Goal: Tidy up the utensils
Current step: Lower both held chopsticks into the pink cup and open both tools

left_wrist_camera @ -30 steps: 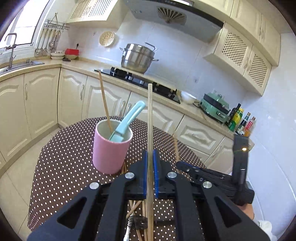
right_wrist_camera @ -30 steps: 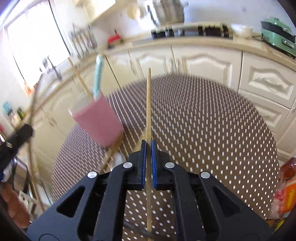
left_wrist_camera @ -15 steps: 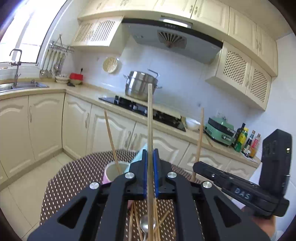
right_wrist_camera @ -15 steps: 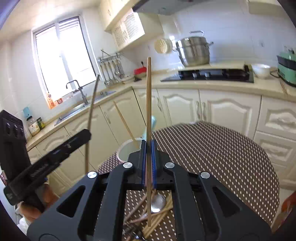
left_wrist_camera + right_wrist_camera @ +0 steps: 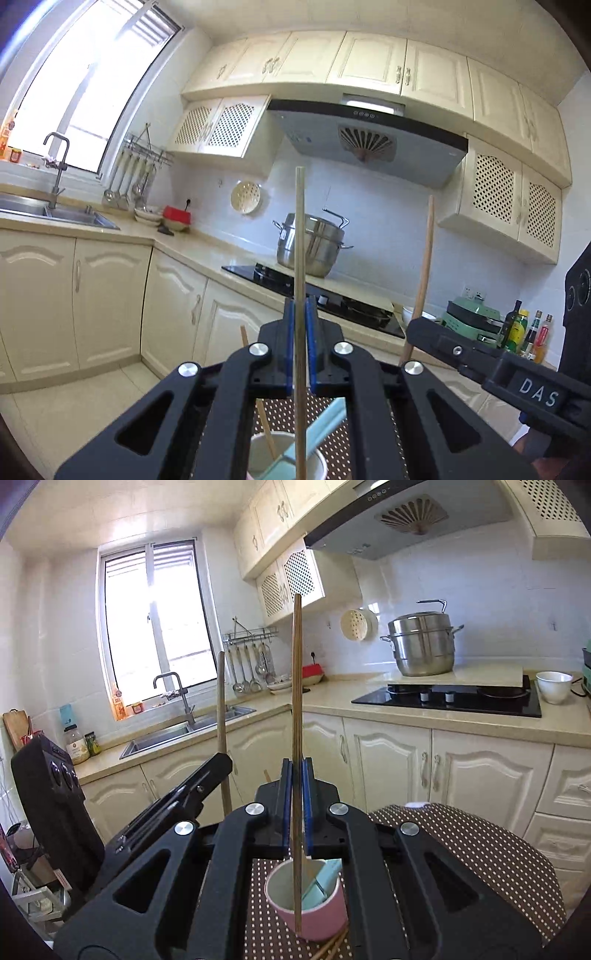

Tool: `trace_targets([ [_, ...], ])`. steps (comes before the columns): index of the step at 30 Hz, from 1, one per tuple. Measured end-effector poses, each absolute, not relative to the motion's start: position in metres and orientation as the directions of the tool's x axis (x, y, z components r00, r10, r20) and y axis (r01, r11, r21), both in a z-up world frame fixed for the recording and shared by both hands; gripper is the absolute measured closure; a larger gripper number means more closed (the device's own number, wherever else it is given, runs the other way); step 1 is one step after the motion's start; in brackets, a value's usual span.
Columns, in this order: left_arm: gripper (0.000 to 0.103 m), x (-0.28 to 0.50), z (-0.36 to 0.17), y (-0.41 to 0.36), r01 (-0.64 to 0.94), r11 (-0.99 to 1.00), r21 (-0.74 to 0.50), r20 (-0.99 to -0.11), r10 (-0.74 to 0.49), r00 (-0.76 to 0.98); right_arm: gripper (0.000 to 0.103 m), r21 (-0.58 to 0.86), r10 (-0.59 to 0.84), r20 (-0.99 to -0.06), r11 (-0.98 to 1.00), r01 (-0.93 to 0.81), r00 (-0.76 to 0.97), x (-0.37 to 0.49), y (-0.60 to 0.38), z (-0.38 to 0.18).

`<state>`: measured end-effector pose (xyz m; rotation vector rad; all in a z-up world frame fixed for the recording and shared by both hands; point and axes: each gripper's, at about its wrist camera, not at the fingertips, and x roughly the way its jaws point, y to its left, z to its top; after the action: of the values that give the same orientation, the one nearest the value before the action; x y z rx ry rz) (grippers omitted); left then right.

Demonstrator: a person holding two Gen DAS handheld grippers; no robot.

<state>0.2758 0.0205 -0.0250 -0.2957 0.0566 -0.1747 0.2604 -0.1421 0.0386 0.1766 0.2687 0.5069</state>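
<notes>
- Two grippers each hold one wooden chopstick upright: the left gripper (image 5: 300, 345) has its blue pads clamped on the left chopstick (image 5: 299, 236), and the right gripper (image 5: 297, 805) is pinched tight on the right chopstick (image 5: 296, 686).
- Below both, toward 6 o'clock in each wrist view, stands the pink cup (image 5: 307, 904) on the dotted tablecloth (image 5: 480, 853); a light-blue utensil (image 5: 325, 880) and another wooden stick lean inside it.
- More loose chopsticks (image 5: 332, 947) lie on the cloth just beside the cup's base, so the sorting is not finished.
- From the right wrist, the lower tip of the right chopstick appears to hang in front of the cup's wall, not over the mouth, though the fisheye makes this hard to judge.
- Risk: lowered from there, the tip would strike the rim or outer wall and could tip the light cup over.
- Risk: both hands close in on the same small opening, so the sticks or grippers may collide; the left one sits at 9 o'clock from the right.
- Risk: thin round sticks held at one point can pivot or slip, and the utensils already inside may block the way.
</notes>
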Motion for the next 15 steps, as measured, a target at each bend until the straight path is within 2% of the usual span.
trace_targets([
  [6,0.097,0.297,-0.03,0.022,0.16,0.94,-0.301,0.031,-0.158,0.987,0.097,0.215,0.495,-0.182,0.863,-0.457,0.849,0.277,-0.133,0.031],
  [15,0.097,0.314,-0.056,0.019,0.145,0.952,-0.27,-0.026,-0.157,0.987,0.097,0.236,0.504,-0.247,0.859,-0.454,0.827,0.293,-0.129,0.0],
])
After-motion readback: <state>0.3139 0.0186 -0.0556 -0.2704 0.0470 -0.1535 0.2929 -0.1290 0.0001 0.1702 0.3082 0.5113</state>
